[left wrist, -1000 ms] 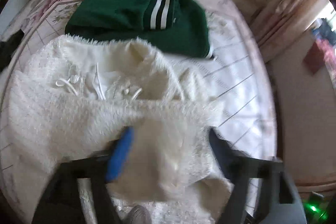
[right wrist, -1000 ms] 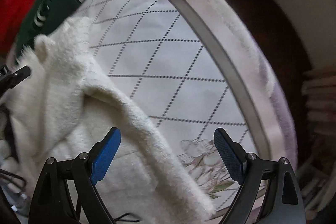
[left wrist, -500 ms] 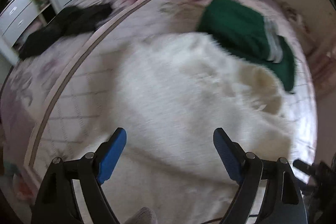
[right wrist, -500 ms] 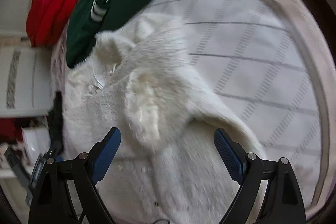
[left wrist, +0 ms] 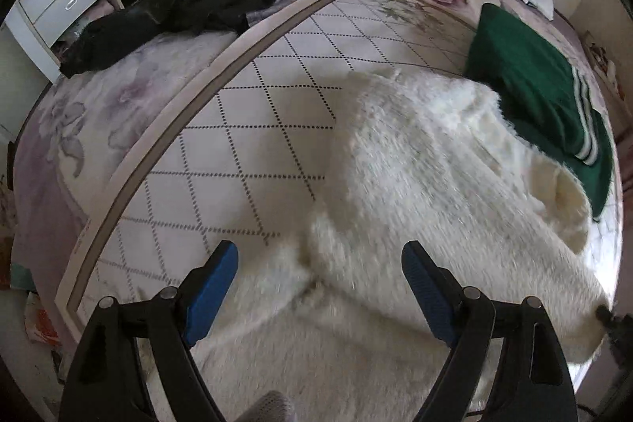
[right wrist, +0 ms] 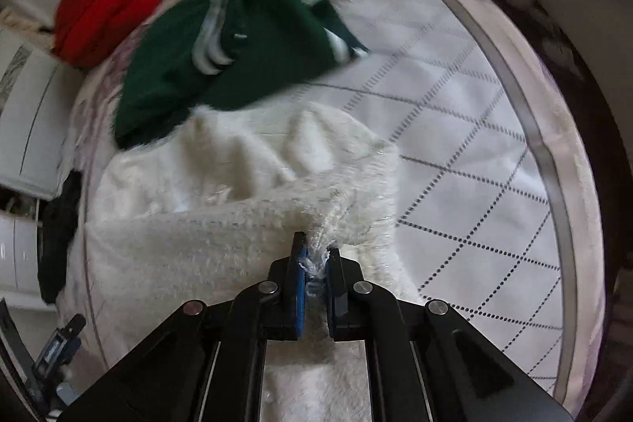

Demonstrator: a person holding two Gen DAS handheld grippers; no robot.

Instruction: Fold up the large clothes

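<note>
- Pinching the white fluffy garment (right wrist: pixel 237 232) edge in my right claw (right wrist: pixel 314 263), so I can fold it over.
- Left claw (left wrist: pixel 320 279) hangs spread above it, gripping nothing.

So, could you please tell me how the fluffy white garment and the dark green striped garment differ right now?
The fluffy white garment is long-piled and plain; the dark green striped garment is smooth, with white stripes. The white one lies spread out and rumpled; the green one sits in a compact bundle. The right gripper is shut on the white one's edge, with the left gripper open above it; nothing holds the green one. Both lie on the bed.
</note>
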